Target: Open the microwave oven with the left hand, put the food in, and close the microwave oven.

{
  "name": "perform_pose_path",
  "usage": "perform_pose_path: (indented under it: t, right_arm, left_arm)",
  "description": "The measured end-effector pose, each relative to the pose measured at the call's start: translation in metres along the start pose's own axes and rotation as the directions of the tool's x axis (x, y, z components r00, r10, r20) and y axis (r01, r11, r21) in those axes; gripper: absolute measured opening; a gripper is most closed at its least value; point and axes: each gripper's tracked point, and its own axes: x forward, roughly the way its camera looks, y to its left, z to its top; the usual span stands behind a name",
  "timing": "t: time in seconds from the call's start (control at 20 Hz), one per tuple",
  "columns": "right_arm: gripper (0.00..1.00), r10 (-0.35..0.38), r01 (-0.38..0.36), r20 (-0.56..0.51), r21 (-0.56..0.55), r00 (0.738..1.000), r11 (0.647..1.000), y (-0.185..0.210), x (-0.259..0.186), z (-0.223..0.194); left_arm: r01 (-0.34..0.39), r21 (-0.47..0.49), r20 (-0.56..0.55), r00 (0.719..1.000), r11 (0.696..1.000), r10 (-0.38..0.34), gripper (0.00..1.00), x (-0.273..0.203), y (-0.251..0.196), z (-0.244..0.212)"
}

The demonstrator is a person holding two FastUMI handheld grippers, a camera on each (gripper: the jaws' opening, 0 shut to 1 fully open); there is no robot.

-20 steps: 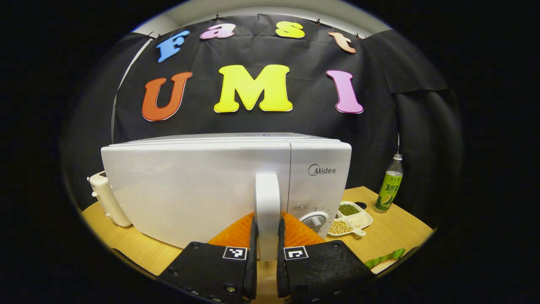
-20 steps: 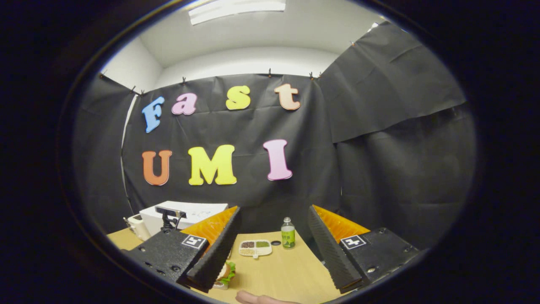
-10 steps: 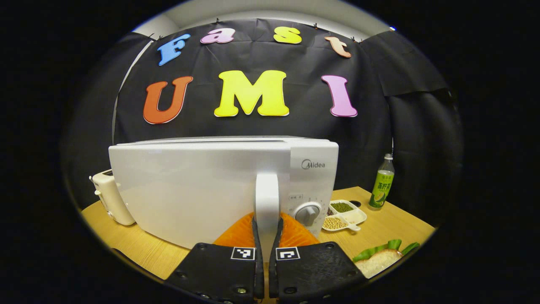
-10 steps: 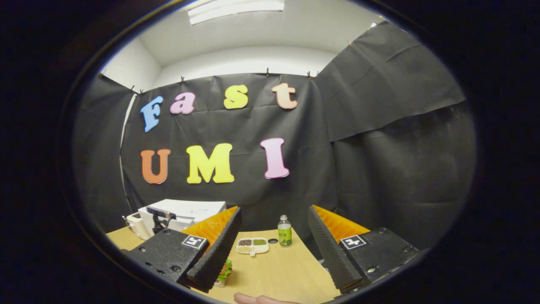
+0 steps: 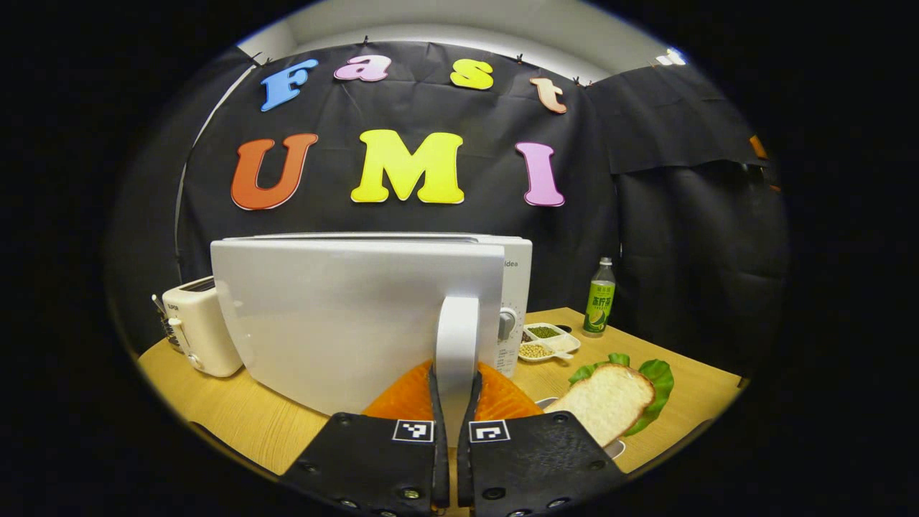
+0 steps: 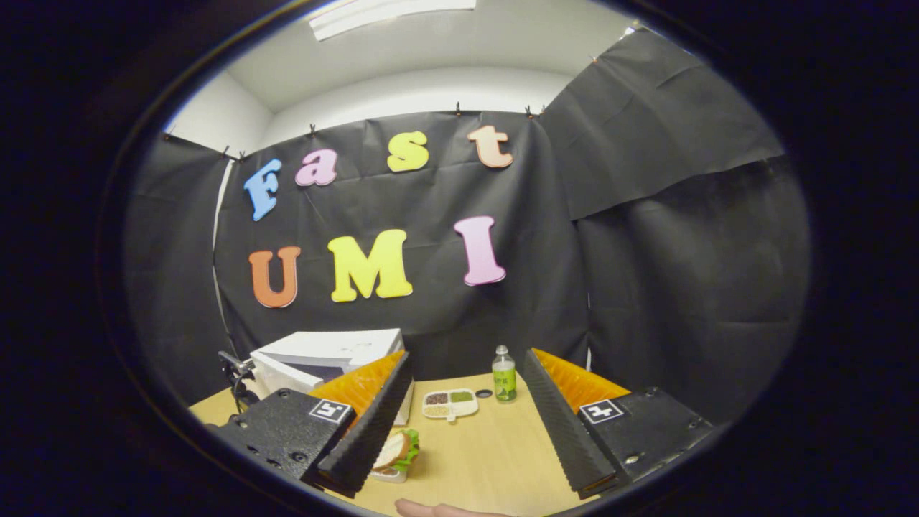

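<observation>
My left gripper, jaws clamped on the microwave door handle, holds the door part-open while the sandwich waits on the surface; my right gripper hangs jaws apart, and an off-arc pull could slip the handle free.

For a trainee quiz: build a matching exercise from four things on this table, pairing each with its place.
1. toaster
2. green bottle
3. sandwich
4. microwave door handle

A. near table edge, right of the left gripper
B. between the left gripper's fingers
C. left of the microwave
D. at the back, by the bean dish

Pairs: 1-C, 2-D, 3-A, 4-B
</observation>
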Motion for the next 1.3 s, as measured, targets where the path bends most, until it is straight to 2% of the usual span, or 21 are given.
perform_pose_path:
  t: [0.2,0.25,0.3,0.35,0.4,0.45,0.5,0.6,0.65,0.7,0.75,0.85,0.9,0.95,1.0,1.05,1.1,1.15,1.2,1.25,1.3]
  right_arm:
    - [1.0,0.049,-0.049,-0.015,0.006,0.999,0.999,0.036,-0.019,-0.02]
    - [0.94,0.057,-0.057,-0.015,-0.01,0.998,0.998,0.042,-0.022,-0.022]
    - [1.0,0.063,-0.063,-0.012,-0.023,0.998,0.998,0.047,-0.025,-0.023]
    - [0.94,0.066,-0.067,-0.011,-0.032,0.998,0.997,0.052,-0.028,-0.022]
    - [0.94,0.069,-0.07,-0.01,-0.035,0.998,0.997,0.056,-0.031,-0.022]
    - [1.0,0.076,-0.076,-0.003,-0.035,0.997,0.996,0.06,-0.035,-0.021]
    - [0.94,0.08,-0.08,0.004,-0.038,0.997,0.996,0.063,-0.037,-0.017]
    - [0.94,0.075,-0.074,0.016,-0.043,0.997,0.996,0.063,-0.04,-0.014]
    - [0.94,0.07,-0.069,0.02,-0.044,0.997,0.997,0.063,-0.04,-0.013]
    - [1.0,0.065,-0.064,0.02,-0.043,0.998,0.997,0.063,-0.04,-0.013]
    - [1.0,0.065,-0.064,0.018,-0.042,0.998,0.997,0.064,-0.04,-0.014]
    - [1.0,0.071,-0.07,0.008,-0.045,0.997,0.997,0.066,-0.038,-0.017]
    - [1.0,0.07,-0.07,0.001,-0.052,0.998,0.996,0.067,-0.036,-0.019]
    - [1.0,0.069,-0.069,-0.008,-0.062,0.998,0.996,0.066,-0.034,-0.022]
    - [1.0,0.066,-0.067,-0.019,-0.072,0.998,0.995,0.066,-0.031,-0.024]
    - [1.0,0.064,-0.066,-0.031,-0.082,0.997,0.994,0.065,-0.026,-0.027]
    - [1.0,0.061,-0.065,-0.046,-0.091,0.997,0.994,0.066,-0.021,-0.028]
    - [0.94,0.059,-0.064,-0.059,-0.096,0.997,0.993,0.066,-0.017,-0.03]
    - [0.94,0.061,-0.069,-0.075,-0.104,0.995,0.992,0.067,-0.013,-0.03]
    - [1.0,0.063,-0.074,-0.091,-0.115,0.994,0.991,0.068,-0.008,-0.031]
    - [0.94,0.077,-0.09,-0.104,-0.123,0.992,0.988,0.07,-0.003,-0.031]
  left_arm:
    - [0.01,0.0,0.025,1.0,1.0,-0.01,0.04,-0.037,0.013,-0.003]
    - [0.008,0.01,0.027,1.0,1.0,-0.008,0.04,-0.047,0.018,-0.004]
    - [0.007,0.017,0.025,1.0,1.0,-0.007,0.04,-0.055,0.022,-0.006]
    - [0.002,0.021,0.018,1.0,1.0,-0.003,0.04,-0.066,0.028,-0.008]
    - [-0.011,0.025,0.035,0.999,1.0,0.01,0.04,-0.074,0.037,-0.007]
    - [-0.012,0.023,0.033,0.999,1.0,0.012,0.3,-0.087,0.039,-0.007]
    - [-0.021,0.025,0.04,0.999,0.999,0.02,0.3,-0.099,0.045,-0.006]
    - [-0.038,0.031,0.048,0.998,0.999,0.037,0.31,-0.127,0.061,-0.006]
    - [-0.062,0.035,0.04,0.997,0.998,0.06,0.4,-0.141,0.074,-0.009]
    - [-0.089,0.038,0.026,0.996,0.995,0.088,0.39,-0.155,0.087,-0.013]
    - [-0.119,0.04,0.019,0.993,0.992,0.118,0.59,-0.168,0.102,-0.015]
    - [-0.184,0.034,0.006,0.983,0.982,0.184,0.86,-0.197,0.127,-0.015]
    - [-0.21,0.027,0.001,0.978,0.977,0.21,0.84,-0.212,0.135,-0.012]
    - [-0.234,0.012,0.002,0.972,0.972,0.234,0.96,-0.225,0.142,-0.009]
    - [-0.243,-0.013,0.005,0.97,0.97,0.243,0.96,-0.234,0.144,-0.002]
    - [-0.247,-0.047,0.0,0.969,0.968,0.247,0.85,-0.242,0.146,0.002]
    - [-0.248,-0.073,0.003,0.969,0.966,0.249,0.85,-0.249,0.145,0.01]
    - [-0.253,-0.083,0.008,0.967,0.964,0.255,0.96,-0.255,0.146,0.018]
    - [-0.265,-0.085,0.017,0.963,0.961,0.267,0.95,-0.26,0.148,0.028]
    - [-0.274,-0.088,0.024,0.961,0.958,0.276,0.96,-0.262,0.15,0.037]
    - [-0.279,-0.092,0.025,0.959,0.956,0.282,0.96,-0.264,0.15,0.045]
